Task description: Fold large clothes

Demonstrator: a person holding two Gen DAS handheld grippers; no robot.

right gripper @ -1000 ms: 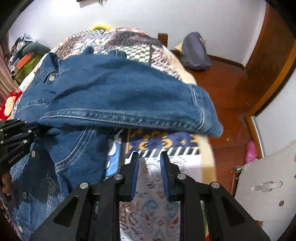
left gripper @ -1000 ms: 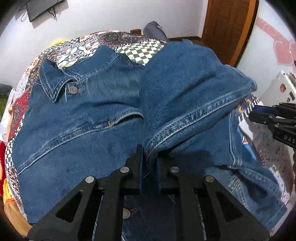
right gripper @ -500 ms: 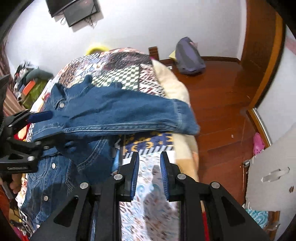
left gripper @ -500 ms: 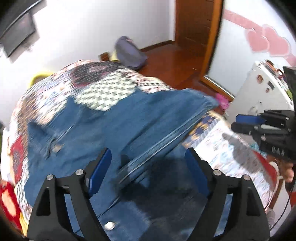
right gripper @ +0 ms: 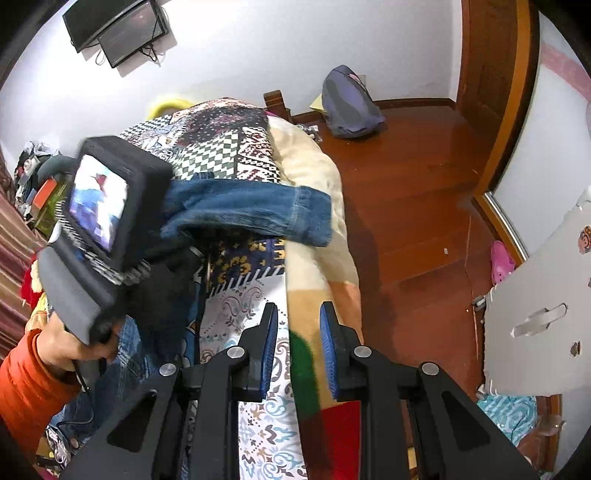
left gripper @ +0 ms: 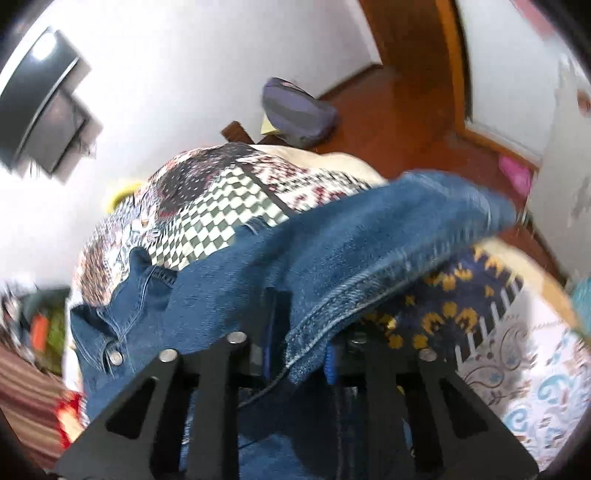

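A bedroom in a home: a bed (right gripper: 314, 192) under a patchwork quilt (right gripper: 229, 147) fills the middle, a flat television (right gripper: 114, 27) hangs on the white wall, and a wooden door (right gripper: 491, 74) opens off the polished wood floor (right gripper: 413, 192). A backpack (right gripper: 349, 103) slumps past the bed's far corner, and a pink slipper (right gripper: 500, 260) lies on the floor.

The left gripper (left gripper: 295, 328), black with blue pads, points steeply down; its jaws have just been closing and now pinch a fold of the blue denim jacket (left gripper: 332, 266) between them. In the right wrist view its boxy black body is held by a bare hand (right gripper: 70, 347) with an orange sleeve (right gripper: 26, 387). The right gripper (right gripper: 297, 347), of the same make, also tilts down, jaws near together with nothing between them.
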